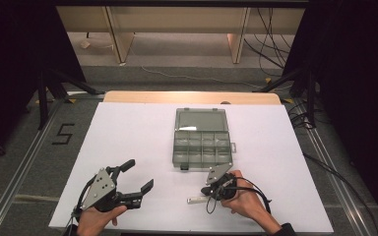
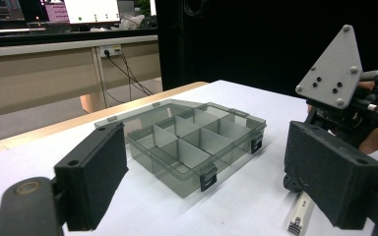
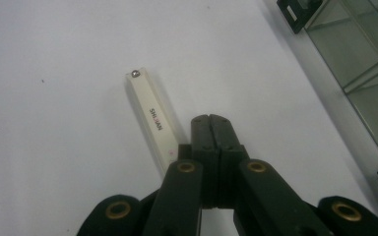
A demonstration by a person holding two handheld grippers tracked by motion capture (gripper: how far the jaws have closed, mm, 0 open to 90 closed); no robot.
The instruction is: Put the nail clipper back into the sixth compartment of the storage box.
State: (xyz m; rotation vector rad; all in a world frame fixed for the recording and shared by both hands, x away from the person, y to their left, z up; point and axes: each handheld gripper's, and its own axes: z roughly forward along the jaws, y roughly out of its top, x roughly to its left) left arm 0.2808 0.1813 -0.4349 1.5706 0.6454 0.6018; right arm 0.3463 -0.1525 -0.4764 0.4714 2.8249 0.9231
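Note:
A clear grey compartment box (image 1: 174,149) lies open at the middle of the white table sheet, its lid folded back flat and its cells bare. A small white bar (image 1: 195,199) with a metal ball at one end lies on the sheet in front of the box. My right gripper (image 1: 206,191) is just right of the bar. In the right gripper view its jaws (image 3: 210,120) are pressed together with nothing between them, and the bar (image 3: 150,110) lies flat beside and partly under them. My left gripper (image 1: 140,173) rests at the front left, wide open and holding nothing.
In the left gripper view the box (image 2: 197,142) stands between the open pads, with the right gripper's grey plate (image 2: 333,69) and the bar (image 2: 300,216) at the right. The white sheet (image 1: 128,132) is bare to the left. Beyond the table are floor cables and desk legs.

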